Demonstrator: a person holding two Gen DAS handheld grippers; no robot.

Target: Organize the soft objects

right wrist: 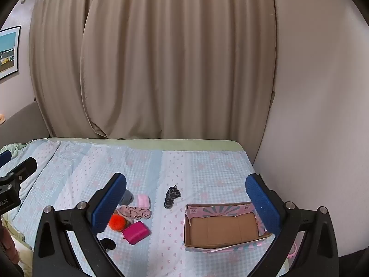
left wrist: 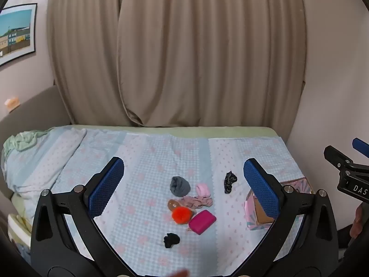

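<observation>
A: Beige curtains behind the bed [right wrist: 203,161]. Where's the open box [right wrist: 222,227]?

B: Near the bed's right edge, empty, below the right gripper [right wrist: 185,204], which is gaping.

A: And the soft objects [left wrist: 191,204]?

B: Mid-bed, ahead of the left gripper [left wrist: 183,185], also spread, holding nothing.

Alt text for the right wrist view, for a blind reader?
An open right claw hovers over a bed, its cardboard box empty on the right. Left of it lie an orange pom-pom, magenta pouch and small fabric pieces.
</observation>
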